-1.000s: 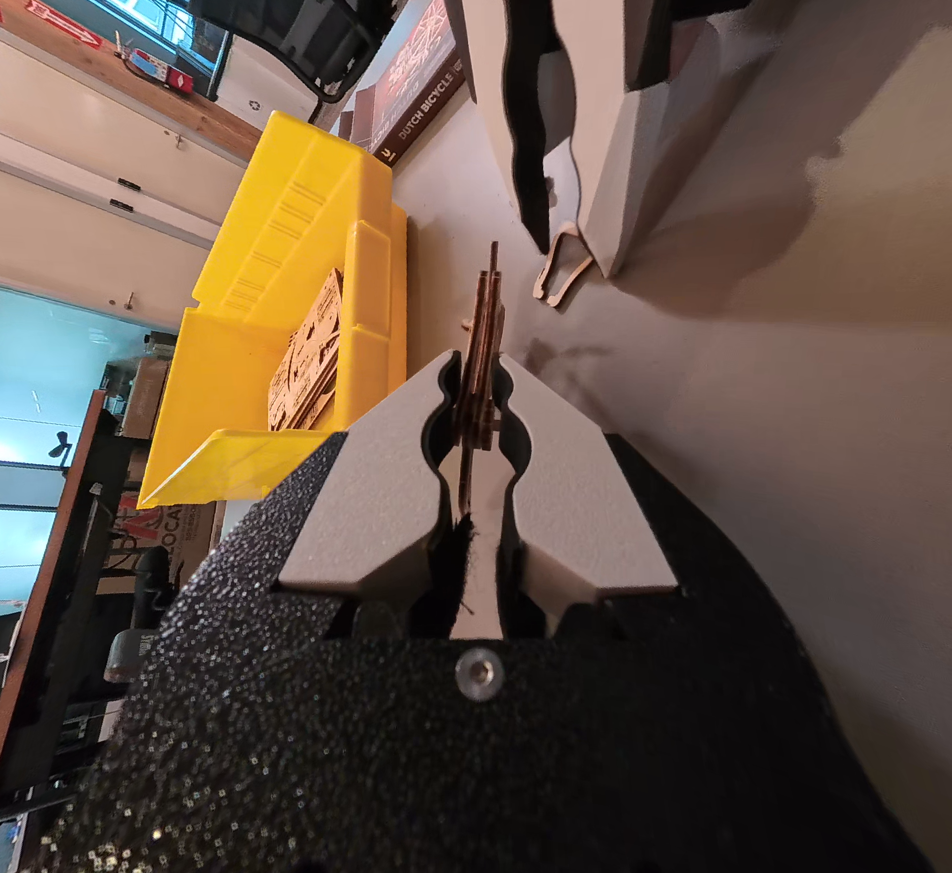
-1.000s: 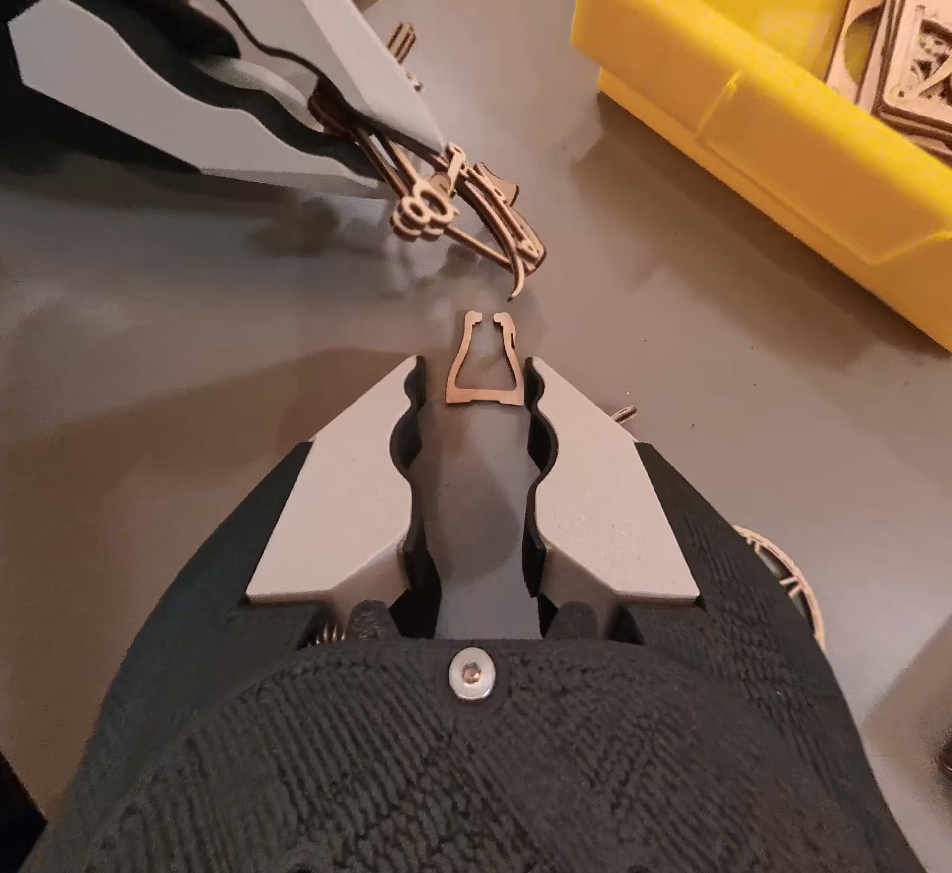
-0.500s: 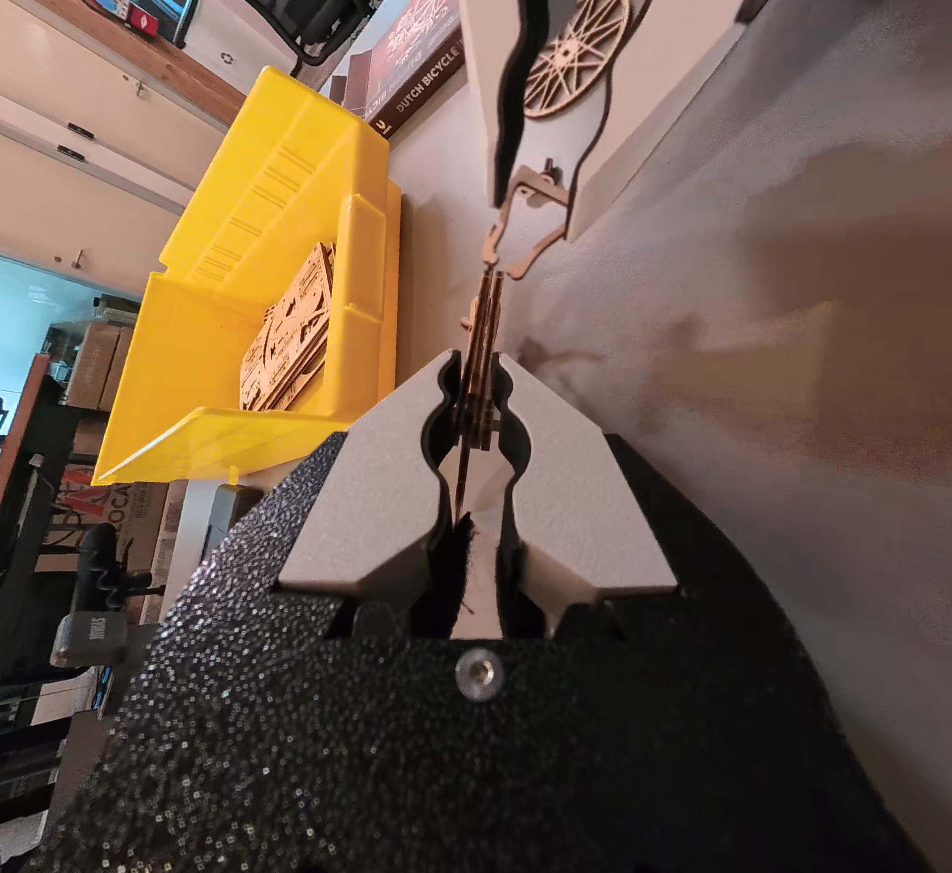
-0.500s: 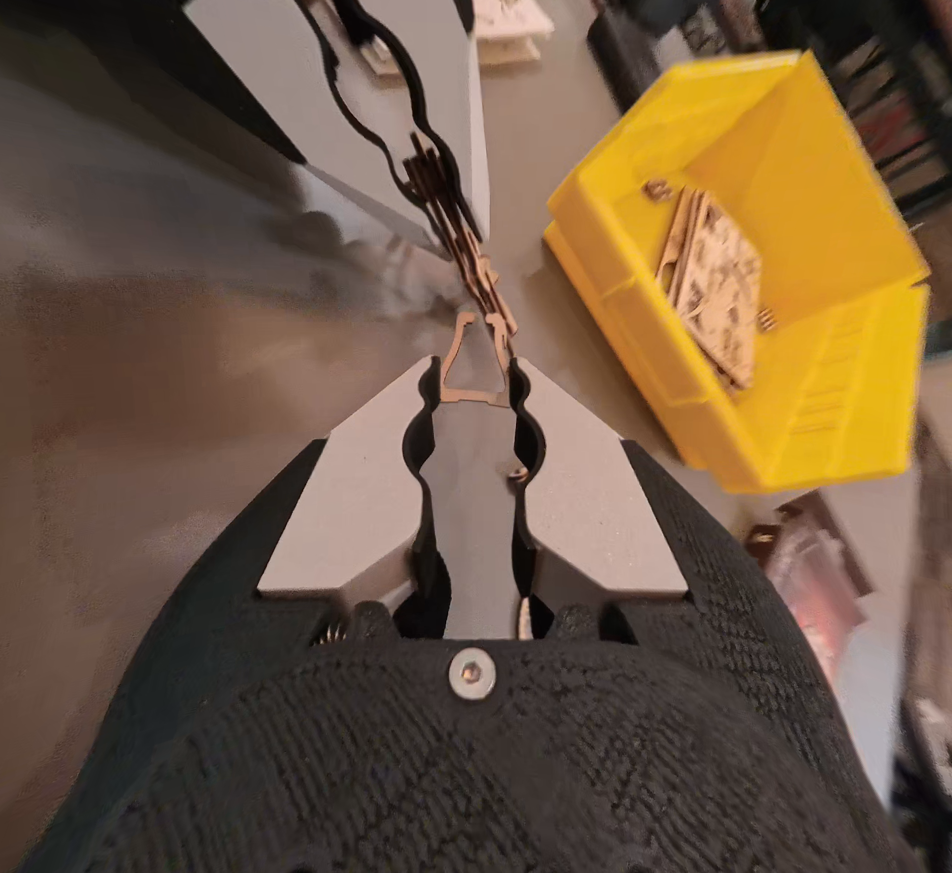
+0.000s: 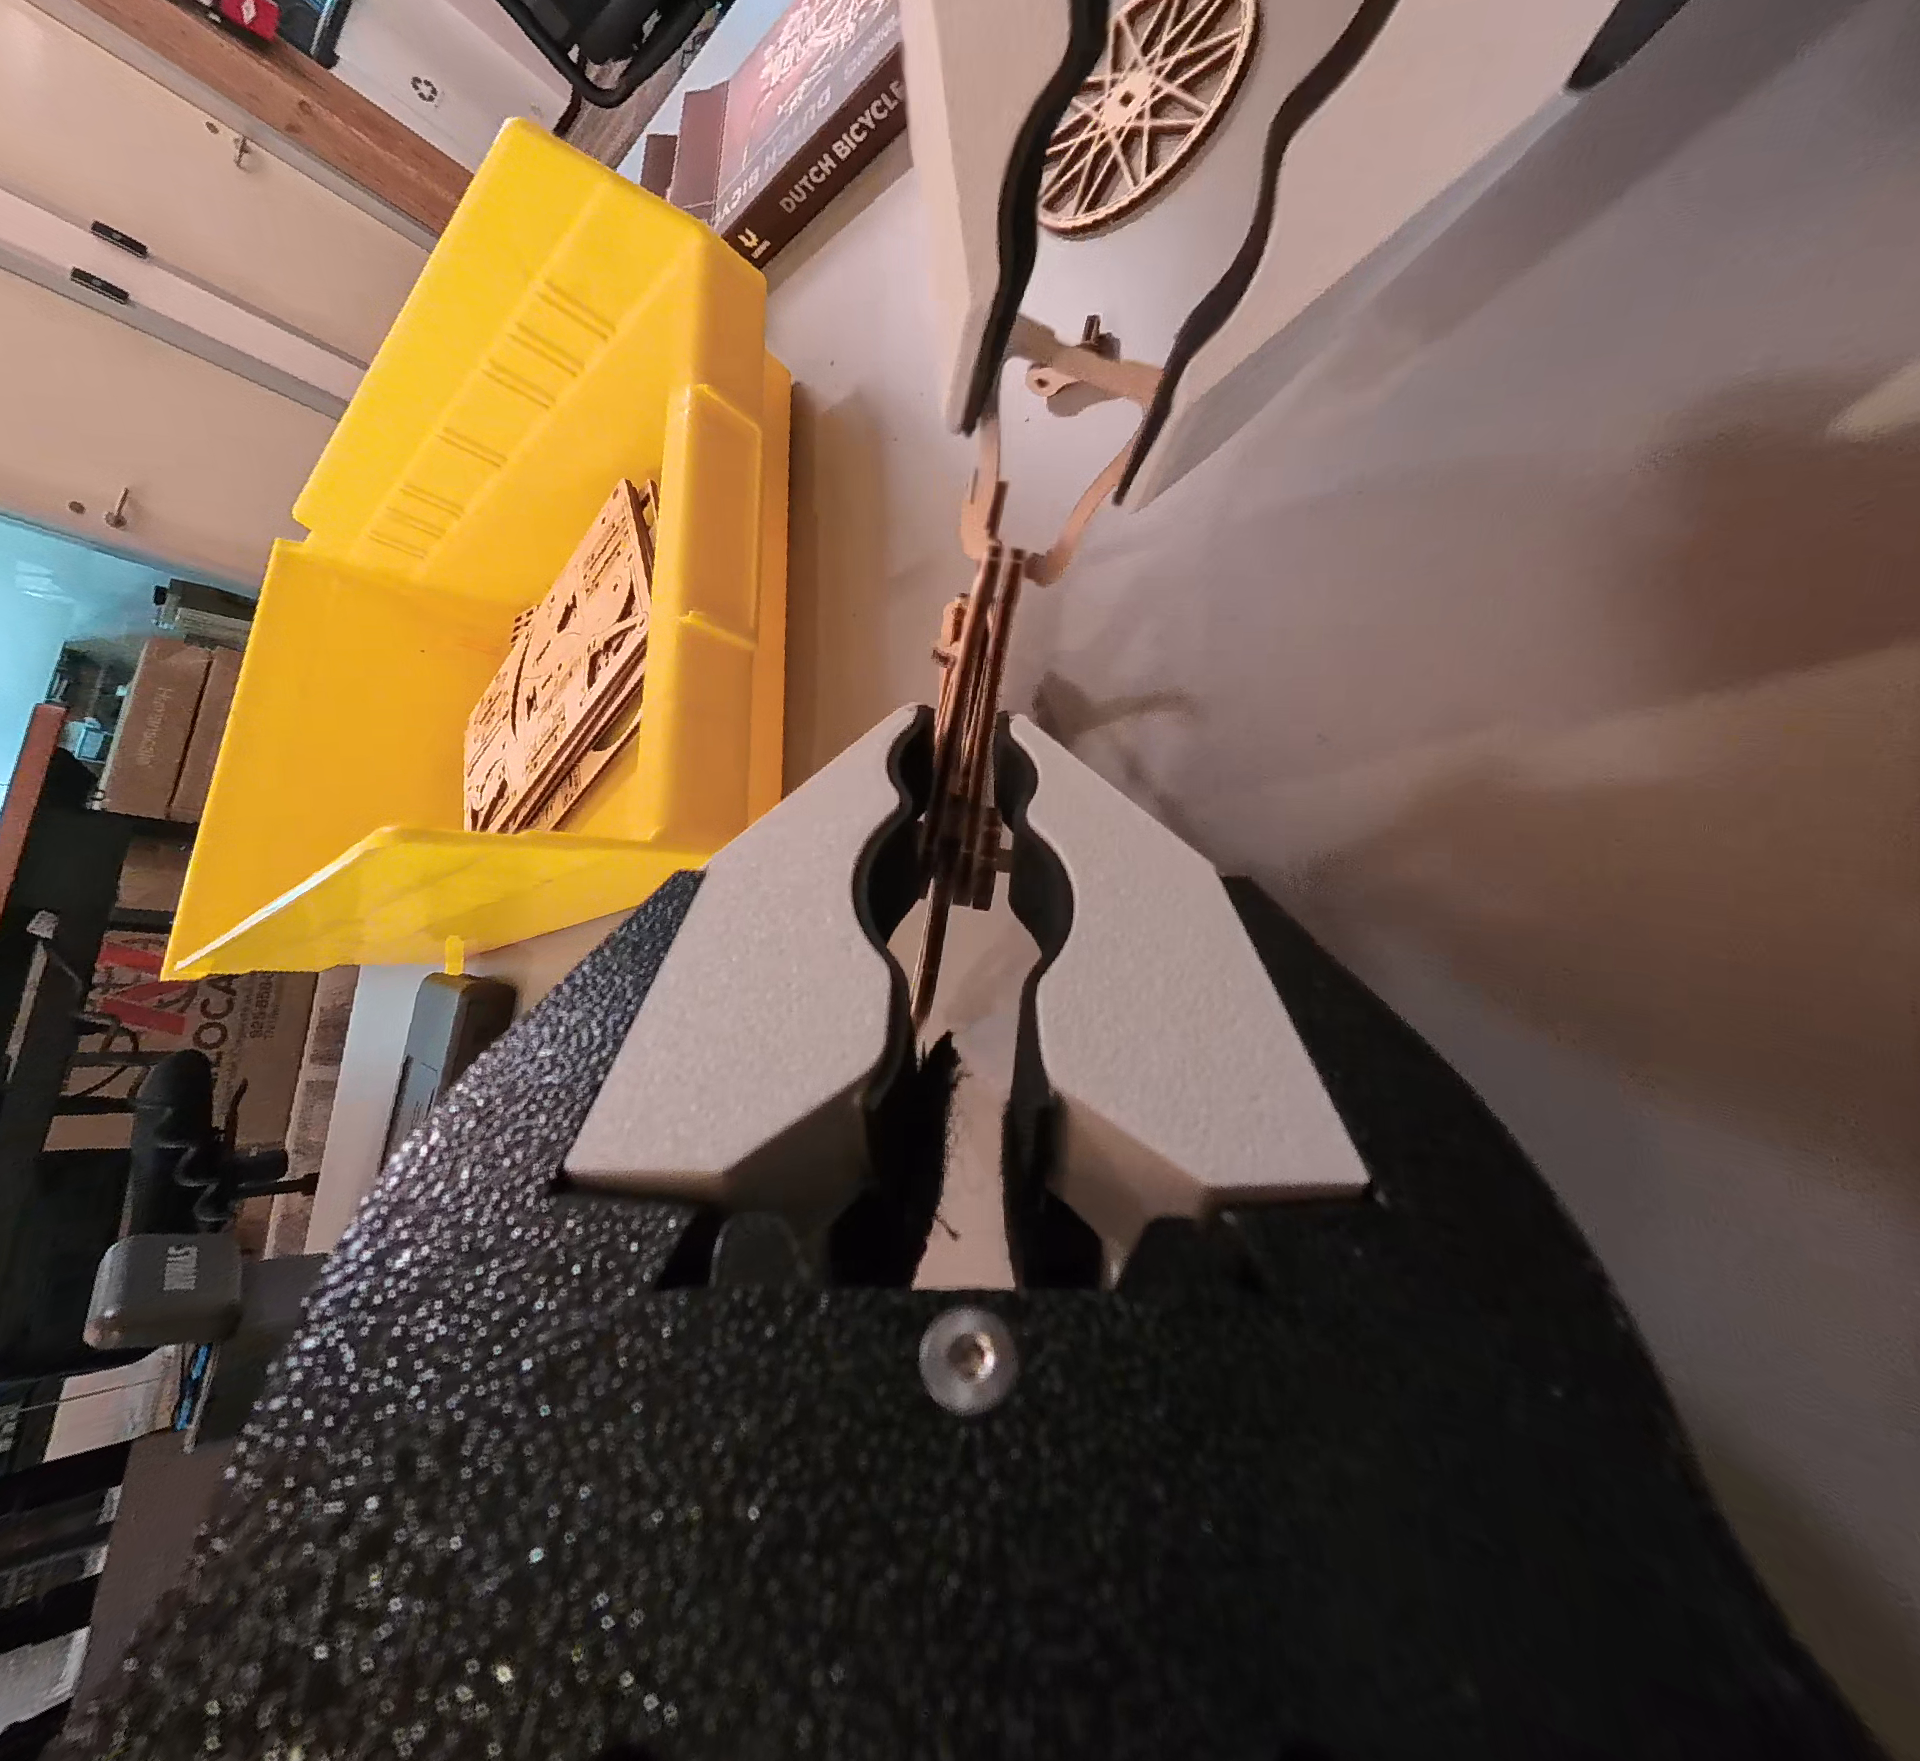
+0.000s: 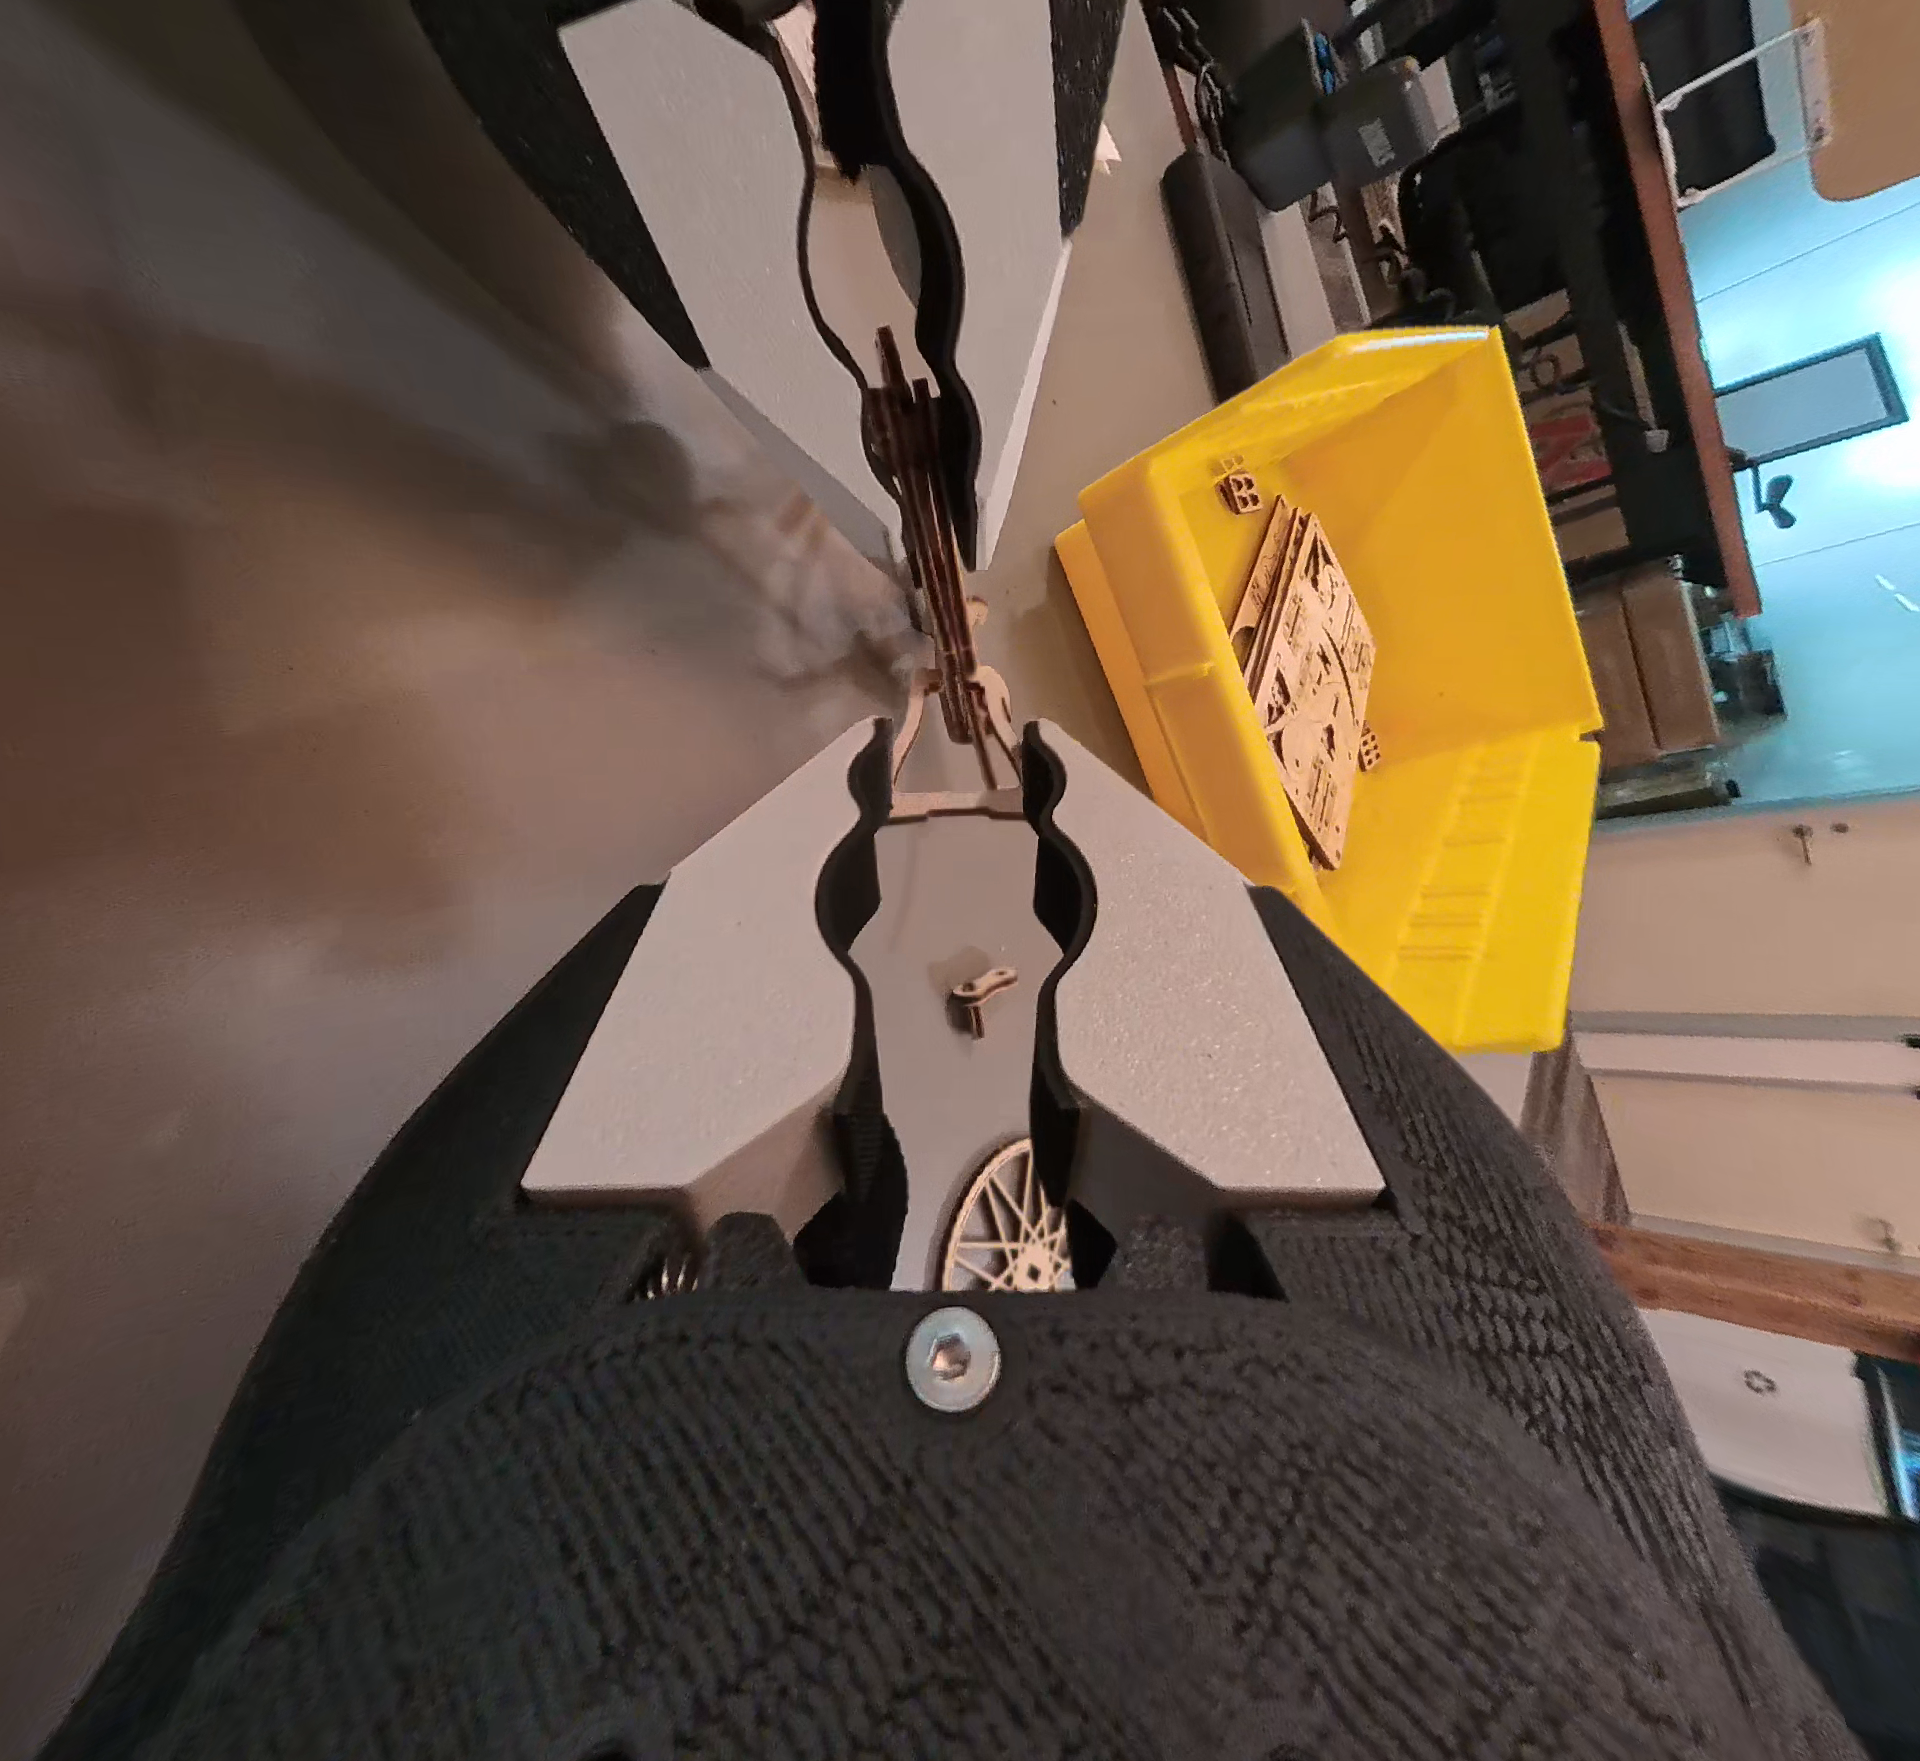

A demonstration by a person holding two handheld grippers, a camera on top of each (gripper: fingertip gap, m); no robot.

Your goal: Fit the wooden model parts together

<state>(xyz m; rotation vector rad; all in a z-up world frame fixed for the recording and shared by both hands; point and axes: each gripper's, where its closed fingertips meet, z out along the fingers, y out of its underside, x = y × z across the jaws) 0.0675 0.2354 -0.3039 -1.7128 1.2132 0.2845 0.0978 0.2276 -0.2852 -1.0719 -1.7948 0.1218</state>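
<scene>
My left gripper is shut on a flat layered wooden assembly held edge-on, its tip sticking out past the fingers. My right gripper is shut on a thin U-shaped wooden fork, gripped across its width at the crossbar. The two grippers face each other tip to tip above the grey table. The fork's two prongs straddle the tip of the assembly and touch it. The left wrist view shows the right gripper with the fork at the top; the right wrist view shows the left gripper.
A yellow bin holding several wooden part sheets stands beside the grippers; it also shows in the right wrist view. A spoked wooden wheel and a small loose wooden piece lie on the table under the right gripper. A brown box lies beyond.
The right gripper closed on the fork, which lay on the table, lifted it and turned to face the left gripper. The fork's prongs now meet the assembly's tip.
</scene>
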